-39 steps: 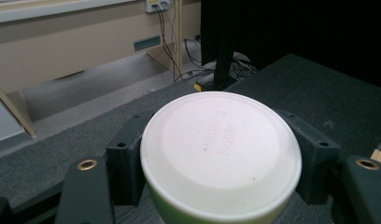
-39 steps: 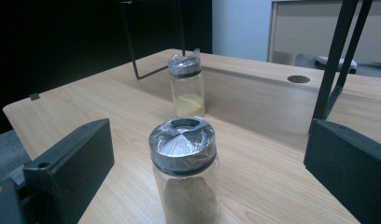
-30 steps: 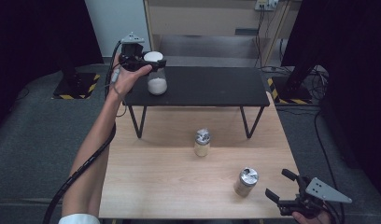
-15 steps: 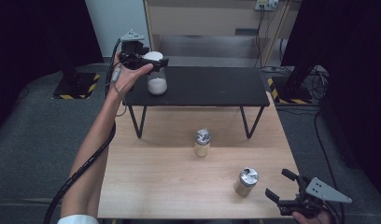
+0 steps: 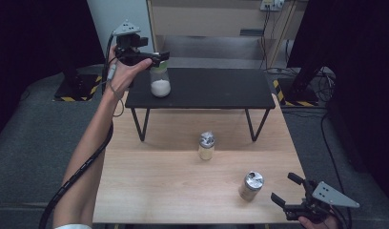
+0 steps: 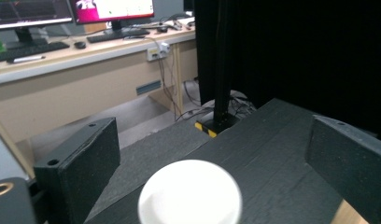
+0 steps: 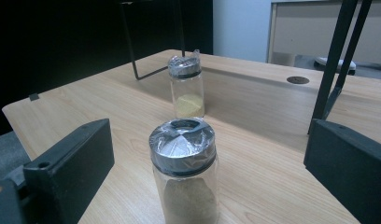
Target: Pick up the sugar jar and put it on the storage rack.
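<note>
Figure: release of the white-lidded jar [image 5: 160, 81] on the black shelf [image 5: 216, 88]. My left claw [image 5: 157, 58] hangs at the level of the jar's lid with its jaws apart; they have just been opening, and in the left gripper view the white lid [image 6: 190, 196] sits low between the two black jaws with a clear gap on each side, so nothing is clamped. The jar stands upright near the shelf's left end, partly filled with a white powder. I judge it rigid, smooth-walled and probably glass, hence breakable and slippery; the powder keeps the weight low down, so it should stand steady, and the best hold is across the lid or just beneath it, jaws level. My right claw [image 5: 290, 195] rests open at the near right corner of the wooden table [image 5: 149, 191]. Just in front of it, between the lines of its jaws but untouched, stands a second jar [image 7: 185, 175] with a dark, film-wrapped cap and brown contents; the film may make that cap slick, so the glass body below seems the safer purchase. A third jar [image 7: 186, 88], holding yellow powder, stands farther off toward the shelf's legs.
</note>
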Available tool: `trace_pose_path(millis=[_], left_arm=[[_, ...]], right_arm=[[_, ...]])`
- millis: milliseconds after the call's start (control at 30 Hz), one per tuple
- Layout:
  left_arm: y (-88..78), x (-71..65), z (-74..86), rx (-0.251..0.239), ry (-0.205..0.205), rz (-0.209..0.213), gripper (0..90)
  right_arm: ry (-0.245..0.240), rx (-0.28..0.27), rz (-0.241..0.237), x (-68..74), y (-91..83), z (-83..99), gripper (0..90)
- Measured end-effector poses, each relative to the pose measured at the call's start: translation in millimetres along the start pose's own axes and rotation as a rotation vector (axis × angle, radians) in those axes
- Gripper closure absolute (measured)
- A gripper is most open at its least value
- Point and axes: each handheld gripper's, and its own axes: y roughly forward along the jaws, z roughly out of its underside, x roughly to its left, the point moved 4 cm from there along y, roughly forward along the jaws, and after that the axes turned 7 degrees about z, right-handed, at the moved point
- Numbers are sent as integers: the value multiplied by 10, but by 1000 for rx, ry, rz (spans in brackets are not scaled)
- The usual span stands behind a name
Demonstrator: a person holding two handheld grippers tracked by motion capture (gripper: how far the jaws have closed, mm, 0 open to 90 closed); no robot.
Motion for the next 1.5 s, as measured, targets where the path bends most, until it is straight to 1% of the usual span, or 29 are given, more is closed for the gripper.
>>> trace_pose_path(millis=[33,100,133,167,233,367,467,567,667,767,867,933,967,1100,1300,1500], left_arm=[[0,0,0,0,0,0,27],[-71,-41,-9,-24,13,14,30],[-71,-41,-9,-24,13,14,30],[-116,-62,-21,-27,25,19,30],[-138,-74,-26,-27,27,22,30],[-214,-125,-30,-19,47,38,32],[-239,-149,-16,-21,51,46,32],[-276,-185,-4,-13,68,52,32],[-319,-207,18,-22,67,66,31],[-358,-231,32,-21,65,90,32],[-399,-275,75,-37,64,108,33],[-418,-319,88,-29,76,112,33],[-435,-370,95,-22,89,112,33],[-467,-419,125,-29,98,128,34],[-522,-479,225,-43,96,165,32],[-590,-506,351,-50,92,181,31]], right_arm=[[0,0,0,0,0,0,22],[0,1,2,2,-4,-2,21],[0,1,2,2,-4,-2,21],[-1,0,2,0,-3,-1,21],[0,0,1,1,-1,-1,22],[-2,2,3,6,4,-4,21],[-3,4,4,6,5,-3,22],[-6,4,4,11,5,-7,21],[-7,4,4,13,6,-8,21],[-7,6,6,13,10,-8,21],[-7,5,7,16,7,-9,21],[-7,5,9,18,6,-11,21],[-7,7,10,19,10,-11,21],[-9,9,12,26,11,-15,21],[-9,10,17,28,11,-17,21],[-11,12,17,33,12,-20,21]])
